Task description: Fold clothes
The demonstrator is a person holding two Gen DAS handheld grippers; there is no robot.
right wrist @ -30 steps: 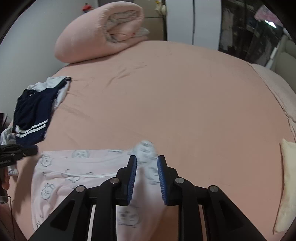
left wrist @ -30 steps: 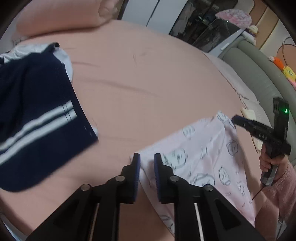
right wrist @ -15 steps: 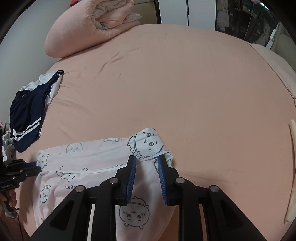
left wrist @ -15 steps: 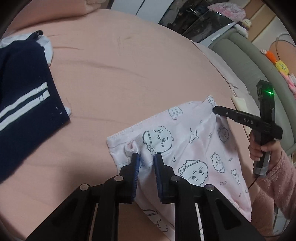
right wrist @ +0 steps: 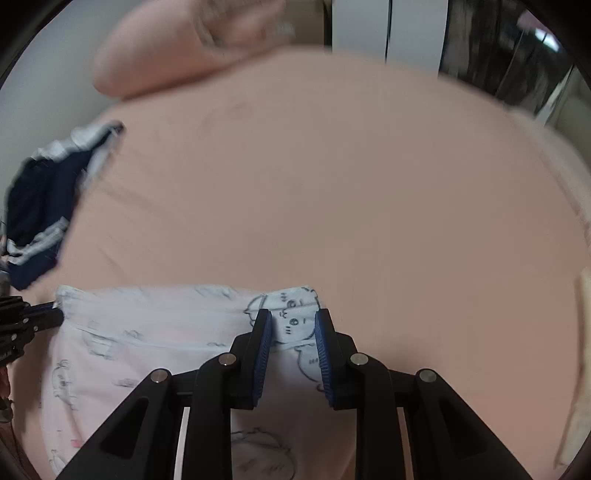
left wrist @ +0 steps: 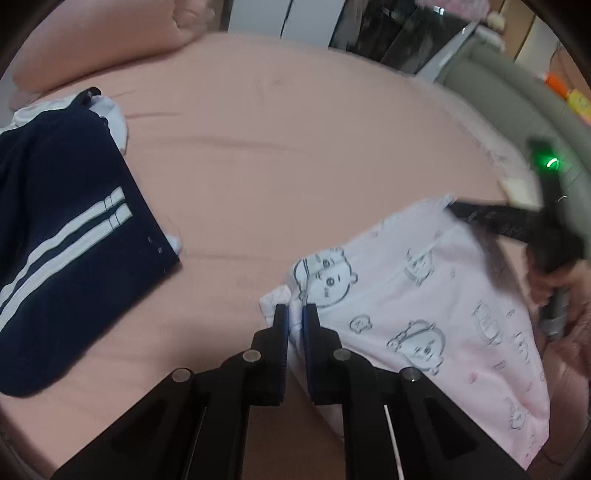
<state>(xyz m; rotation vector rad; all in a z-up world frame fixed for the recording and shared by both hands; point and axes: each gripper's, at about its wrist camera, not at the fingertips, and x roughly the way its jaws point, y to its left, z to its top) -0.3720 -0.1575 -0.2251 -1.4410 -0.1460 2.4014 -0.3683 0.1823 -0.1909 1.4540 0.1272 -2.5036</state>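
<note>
A: We see the pink printed garment [left wrist: 436, 295] lying near the front edge of the bed [left wrist: 295, 155], soft thin cloth with line-drawn cartoon faces on it.

B: Our left gripper [left wrist: 294, 317] has its jaws nearly together, pinching the garment's left top corner between the blue ribbed pads.

A: And our right gripper [right wrist: 292, 328]? Its jaws stand partly apart, with the garment's right corner [right wrist: 291, 306] lying between the pads; we cannot tell whether they press it.

B: From the left wrist view we also see the right gripper [left wrist: 495, 218], black with a green light, at the far corner of the cloth.

A: The bed sheet is smooth peach fabric with a few shallow creases.

B: On our left lies a dark navy garment [left wrist: 62, 236] with two white stripes, a bit of white cloth [left wrist: 114, 118] under its far end, well apart from the pink one.

A: A rolled pink quilt [right wrist: 192, 48] sits at the far side, plump and rounded.

B: Behind it we make out white cabinet doors [right wrist: 388, 33], blurred.
</note>
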